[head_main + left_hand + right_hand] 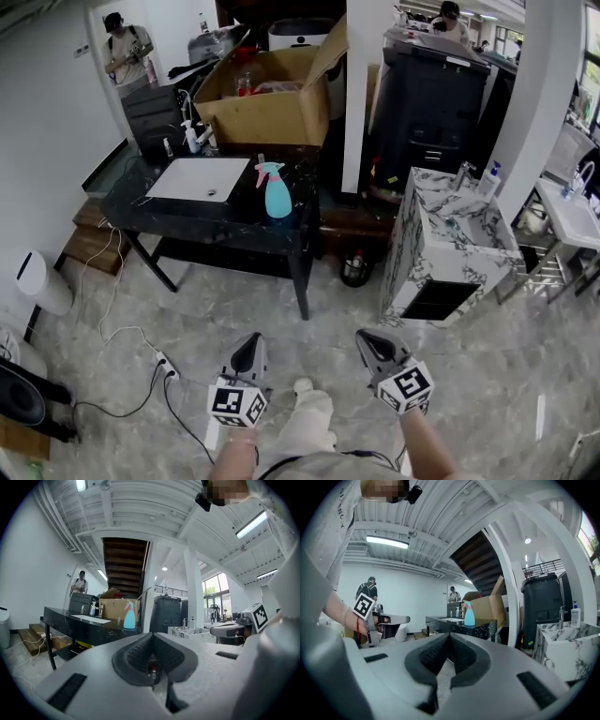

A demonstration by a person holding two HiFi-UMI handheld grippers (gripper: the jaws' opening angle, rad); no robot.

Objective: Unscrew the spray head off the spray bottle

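The spray bottle [277,192] on the worktop [187,214] is too distant for detail, with a box [267,108] behind it. Your left tool [250,345] and right tool [373,343] are both closed and empty.

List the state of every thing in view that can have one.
spray bottle: upright on the black table, spray head on.
cardboard box: flaps open.
left gripper: shut, empty.
right gripper: shut, empty.
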